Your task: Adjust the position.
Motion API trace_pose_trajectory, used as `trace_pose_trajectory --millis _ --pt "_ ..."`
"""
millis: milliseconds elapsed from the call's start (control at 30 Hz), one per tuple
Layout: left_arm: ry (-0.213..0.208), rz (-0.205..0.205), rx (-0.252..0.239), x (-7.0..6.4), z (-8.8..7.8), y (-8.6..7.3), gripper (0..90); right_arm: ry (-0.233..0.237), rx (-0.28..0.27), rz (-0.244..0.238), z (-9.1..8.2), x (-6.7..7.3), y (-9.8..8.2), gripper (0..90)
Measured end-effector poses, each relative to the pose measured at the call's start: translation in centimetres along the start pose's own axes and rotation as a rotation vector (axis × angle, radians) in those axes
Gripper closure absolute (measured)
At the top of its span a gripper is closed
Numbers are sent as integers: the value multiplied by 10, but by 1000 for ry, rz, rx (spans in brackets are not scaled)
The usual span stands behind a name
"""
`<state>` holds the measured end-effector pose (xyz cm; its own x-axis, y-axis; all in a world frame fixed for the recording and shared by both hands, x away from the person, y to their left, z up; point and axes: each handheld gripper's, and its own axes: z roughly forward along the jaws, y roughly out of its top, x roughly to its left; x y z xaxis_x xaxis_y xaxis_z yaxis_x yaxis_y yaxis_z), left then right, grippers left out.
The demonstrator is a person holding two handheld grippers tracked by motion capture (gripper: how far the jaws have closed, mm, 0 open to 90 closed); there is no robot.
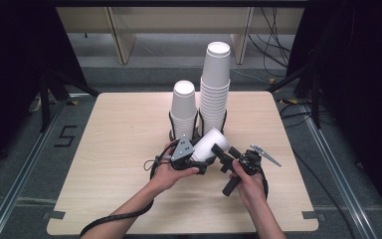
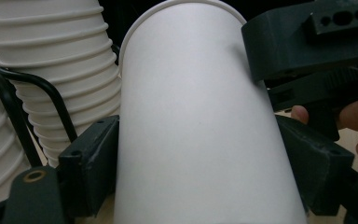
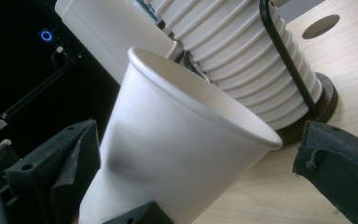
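Note:
A single white paper cup lies tilted above the table, its open mouth toward the cup stacks. My left gripper is shut on its body; in the left gripper view both black jaws press the cup from either side. My right gripper stands at the cup's rim. In the right gripper view the cup sits between its jaws with a clear gap to the right-hand one, so the right gripper is open. The cup's wall shows a shallow dent near the left-hand jaw.
Just behind the held cup stand a short stack of cups and a tall stack, both in black wire holders. The wooden table has bare room to the left, right and front. Dark stands and cables flank it.

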<state>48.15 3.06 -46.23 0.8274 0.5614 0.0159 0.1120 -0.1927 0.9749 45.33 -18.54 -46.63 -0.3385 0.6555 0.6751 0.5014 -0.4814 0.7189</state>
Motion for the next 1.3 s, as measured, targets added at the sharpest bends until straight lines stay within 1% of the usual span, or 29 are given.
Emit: trace_pose_trajectory --millis 67,100,133,233,267,300,333,367,400,433,500,533,567,600,633,700,733,833,867,900,933,1000,1100,1167,1233,1267,1300 --pt "0 1 -4 0 0 1 189 4 4 14 1 1 0 4" --pt "-1 -1 -6 0 1 1 190 -9 6 11 1 1 0 4" --pt "-1 0 -5 -1 1 1 189 8 5 14 2 0 0 4" --pt "-1 -1 -6 -1 1 1 189 8 10 34 2 1 0 4" --pt "-2 0 -6 -1 1 1 189 7 7 33 2 1 0 4" --pt "-1 1 -8 -1 2 1 189 8 11 52 2 2 0 4" --pt "-1 1 -8 -2 2 1 190 19 14 93 3 3 -1 4" --pt "-1 2 -9 -2 2 1 189 19 11 91 4 3 -1 4" --pt "0 2 -9 -2 3 1 189 11 12 66 4 2 -1 4" --pt "0 1 -9 -2 3 1 189 11 7 54 5 1 -1 4" --pt "-1 2 -8 -2 4 1 189 18 14 97 5 4 -2 4" --pt "-2 2 -6 -3 4 1 189 14 18 74 5 2 -2 4" --pt "-1 6 -6 -3 4 1 189 8 8 56 6 1 -2 4" --pt "-1 5 -5 -3 4 1 190 8 9 56 6 1 -2 4" --pt "-1 3 -6 -3 5 1 190 8 17 76 6 2 -3 4" --pt "-7 2 -21 -4 6 1 191 8 16 80 6 2 -3 4" --pt "-3 5 -9 -5 6 1 192 8 6 69 7 0 -4 4" --pt "-7 14 -5 -6 6 1 193 10 10 72 8 0 -4 4" --pt "-9 21 -2 -7 7 1 193 8 16 88 7 1 -4 4" --pt "-9 21 0 -8 7 1 193 12 10 103 7 2 -3 4" --pt "-11 21 -1 -8 7 1 194 12 10 109 7 2 -3 4" --pt "-16 24 0 -10 8 1 194 9 11 97 7 0 -2 4" --pt "-18 27 0 -11 9 2 193 10 12 116 9 0 -2 4" --pt "-20 28 4 -12 10 2 194 10 8 107 10 -1 -2 4" --pt "-26 32 -9 -13 11 2 194 9 9 137 10 0 -3 7" --pt "-21 33 5 -14 10 2 194 9 9 138 10 0 -3 13" --pt "-22 33 5 -14 10 2 194 10 11 144 10 1 -3 20"
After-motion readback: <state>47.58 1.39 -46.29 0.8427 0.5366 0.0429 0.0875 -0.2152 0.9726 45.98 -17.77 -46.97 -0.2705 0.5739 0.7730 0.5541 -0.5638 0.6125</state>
